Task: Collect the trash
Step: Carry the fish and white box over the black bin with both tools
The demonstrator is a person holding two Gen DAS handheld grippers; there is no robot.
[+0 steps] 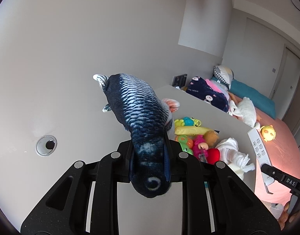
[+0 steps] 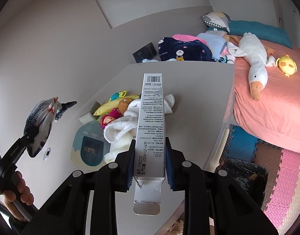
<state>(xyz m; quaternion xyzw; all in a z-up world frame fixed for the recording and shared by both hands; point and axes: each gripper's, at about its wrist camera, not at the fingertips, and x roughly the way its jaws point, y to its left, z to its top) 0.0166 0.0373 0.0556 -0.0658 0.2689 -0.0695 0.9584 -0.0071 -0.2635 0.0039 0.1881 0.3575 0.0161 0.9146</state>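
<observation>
A bin lined with a black bag (image 2: 245, 174) stands on the foam floor mats beside the bed, below the white table (image 2: 198, 101) edge; something pale shows at its rim, too small to tell. The left gripper (image 1: 149, 160) is clamped on a plush fish (image 1: 138, 105) near its head, holding it clear above the table, a person's hand (image 2: 18, 192) wrapped around the handle. The right gripper (image 2: 150, 160) grips a long white carton (image 2: 150, 125) with a torn-open flap, angled down over the table's toy pile (image 2: 118, 113)
</observation>
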